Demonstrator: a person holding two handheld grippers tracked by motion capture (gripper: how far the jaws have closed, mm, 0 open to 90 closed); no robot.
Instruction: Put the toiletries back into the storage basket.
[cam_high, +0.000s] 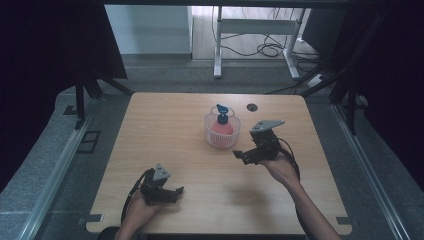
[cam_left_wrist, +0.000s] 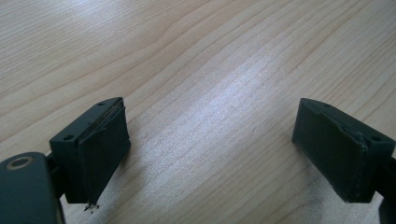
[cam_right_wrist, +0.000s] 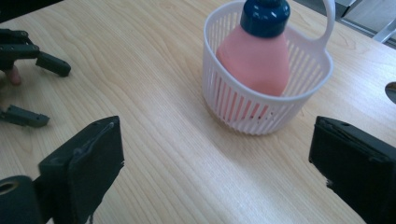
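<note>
From above, a white slatted basket (cam_high: 222, 131) stands on the wooden surface (cam_high: 165, 130), a little past its middle. In it sits a pink bottle (cam_high: 223, 126) with a dark blue cap (cam_high: 222, 116), upright or nearly so. A dark round hole (cam_high: 252, 107) shows in the surface behind and to the right of the basket. The right gripper (cam_high: 241, 156) is held off the surface just right of the basket and nearer the person, jaws spread, pointing left. The left gripper (cam_high: 178, 193) lies low at the near edge, well apart from the basket, jaws also spread and pointing right.

In the left gripper view, its two black jaws stand wide apart over bare wood grain (cam_left_wrist: 205, 84), nothing between them.

In the right gripper view, the basket (cam_right_wrist: 261, 112) stands just ahead of the released jaws and somewhat to the right. Its wall is thin vertical slats, with a looped handle (cam_right_wrist: 329, 18) rising at the back. The bottle (cam_right_wrist: 254, 58) is broad and rounded, narrowing to the blue cap (cam_right_wrist: 265, 16), its pink showing through the slats. The left gripper (cam_right_wrist: 28, 88) lies open at the far left, a fingertip beside it.
</note>
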